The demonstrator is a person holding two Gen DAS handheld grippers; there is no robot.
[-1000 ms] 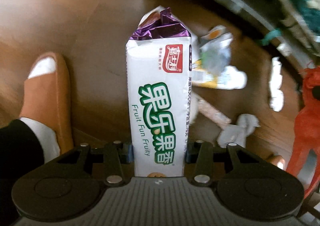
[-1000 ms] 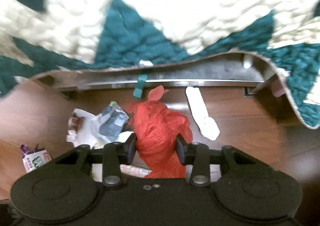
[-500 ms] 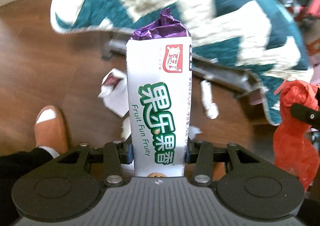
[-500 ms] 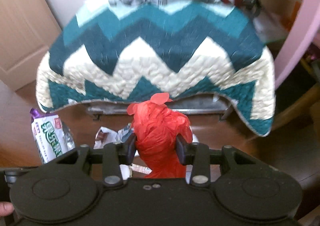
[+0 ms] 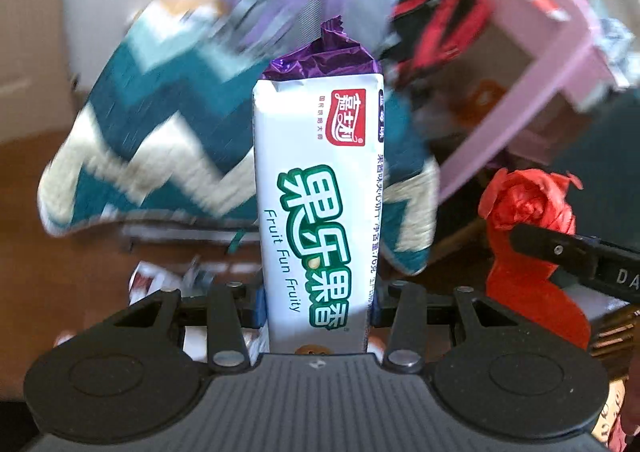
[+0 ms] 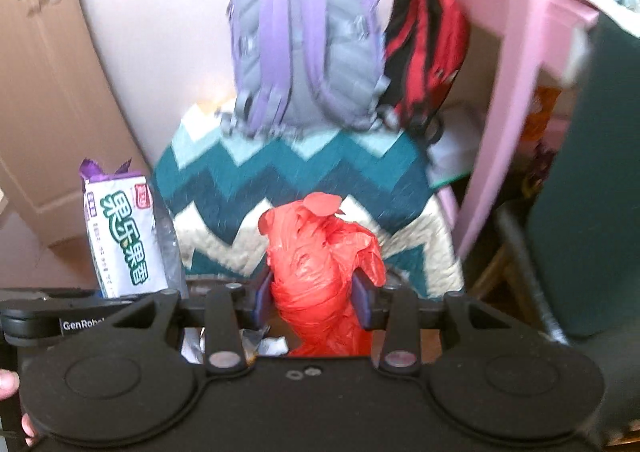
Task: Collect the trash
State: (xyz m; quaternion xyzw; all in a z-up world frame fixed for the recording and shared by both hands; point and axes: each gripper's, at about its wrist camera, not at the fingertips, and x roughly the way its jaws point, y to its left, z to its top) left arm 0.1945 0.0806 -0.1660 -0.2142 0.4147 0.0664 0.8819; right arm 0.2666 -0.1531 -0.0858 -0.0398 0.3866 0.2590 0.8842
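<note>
My left gripper (image 5: 316, 304) is shut on a white snack packet (image 5: 318, 211) with green lettering and a purple crimped top, held upright in the air. It also shows in the right wrist view (image 6: 124, 236), at the left. My right gripper (image 6: 316, 300) is shut on a crumpled red plastic bag (image 6: 320, 276), also lifted. The red bag shows at the right of the left wrist view (image 5: 528, 252). Loose wrappers (image 5: 160, 280) lie on the wooden floor below, partly hidden behind my left fingers.
A teal and cream zigzag quilt (image 6: 296, 179) hangs over a chair ahead. A purple-grey backpack (image 6: 304, 47) and a red-black bag (image 6: 424, 47) hang on the wall above it. A pink frame (image 6: 516, 63) stands at the right, a door (image 6: 44, 99) at the left.
Both grippers have risen from near the floor and tilted up, each keeping its hold. The view has swung from floor and scattered trash to the quilt, the backpacks and the wall.
</note>
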